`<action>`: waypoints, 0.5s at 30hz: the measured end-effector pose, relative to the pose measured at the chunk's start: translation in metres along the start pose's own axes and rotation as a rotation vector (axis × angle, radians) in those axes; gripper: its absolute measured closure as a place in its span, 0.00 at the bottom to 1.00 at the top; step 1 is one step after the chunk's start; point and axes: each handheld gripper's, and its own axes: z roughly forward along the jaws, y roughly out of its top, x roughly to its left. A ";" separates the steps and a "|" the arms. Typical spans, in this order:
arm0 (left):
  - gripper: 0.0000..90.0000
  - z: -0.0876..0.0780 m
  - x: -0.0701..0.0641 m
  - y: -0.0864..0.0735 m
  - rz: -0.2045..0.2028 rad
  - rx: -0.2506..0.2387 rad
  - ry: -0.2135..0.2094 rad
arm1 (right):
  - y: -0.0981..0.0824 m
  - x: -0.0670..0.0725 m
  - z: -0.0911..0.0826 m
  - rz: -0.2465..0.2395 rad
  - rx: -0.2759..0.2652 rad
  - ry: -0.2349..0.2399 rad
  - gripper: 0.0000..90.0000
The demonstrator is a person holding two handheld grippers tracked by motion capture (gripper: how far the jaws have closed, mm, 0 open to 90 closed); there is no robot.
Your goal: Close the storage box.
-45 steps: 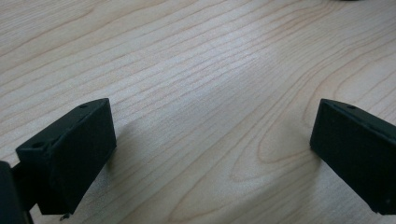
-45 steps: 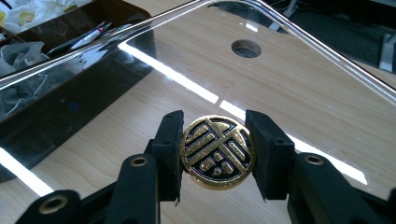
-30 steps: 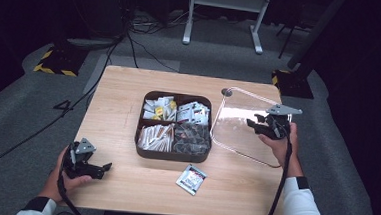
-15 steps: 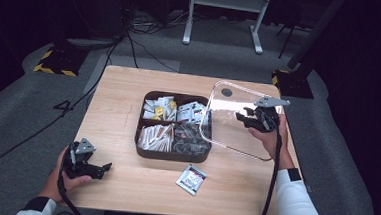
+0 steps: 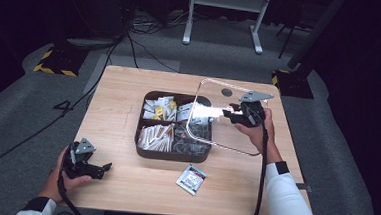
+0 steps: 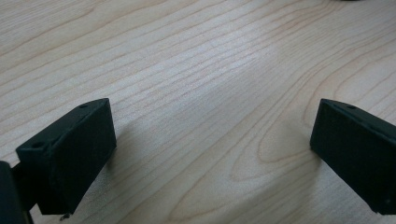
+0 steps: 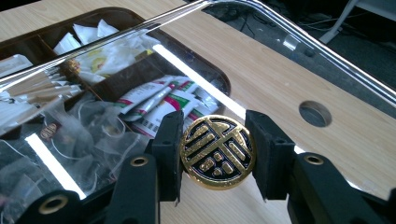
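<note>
Two grippers are seen in the high view. Compared with a second ago, the clear lid [image 5: 223, 117] has been carried leftward from the right part of the worktop [image 5: 124, 98] and is now held tilted above the right half of the dark tray [image 5: 143, 152]; half a second ago it was already over the tray's right edge. The left gripper [image 5: 105, 167] and its hand [image 5: 69, 177] are unchanged near the worktop's front left corner. The loose sachet [image 5: 191, 178] lies where it lay, just in front of the tray.

The right gripper [image 7: 216, 154] is clamped on the lid's round gold-and-black knob [image 7: 217, 152], one jaw pressed to each side of it. The left gripper's jaws stand wide apart over bare wood, with nothing between them [image 6: 210, 140].

Edges and room: the lid's far corner rises above the worktop's back right area, close to a round hole [image 5: 226, 92] in the wood. Open worktop is found left of the tray and along the front edge. The right hand [image 5: 257, 131] is placed near the right edge.

Materials: the worktop is pale wood with a visible grain. The lid is transparent, rounded at the corners, and strip-light glare is reflected in it. The tray is dark brown, rounded-square and divided into four compartments, filled with paper sachets and clear-wrapped packets. The jaws are matt black blocks.
</note>
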 end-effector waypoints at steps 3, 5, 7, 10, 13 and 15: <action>0.01 0.000 0.000 0.000 -0.002 0.000 0.001 | 0.006 0.006 0.006 -0.011 0.002 0.015 0.66; 0.01 0.000 0.000 0.000 -0.004 0.001 0.000 | 0.009 0.011 0.010 -0.019 0.004 0.023 0.66; 0.01 0.000 0.000 0.000 -0.002 0.000 0.001 | 0.012 0.015 0.015 -0.023 0.008 0.034 0.66; 0.01 0.000 0.000 0.000 -0.002 0.000 0.001 | 0.016 0.021 0.022 -0.032 0.010 0.045 0.66; 0.01 0.000 0.000 0.000 -0.001 0.000 0.001 | 0.019 0.026 0.029 -0.040 0.015 0.056 0.66; 0.01 0.000 0.000 0.000 -0.002 0.000 0.001 | 0.020 0.030 0.034 -0.041 0.018 0.064 0.66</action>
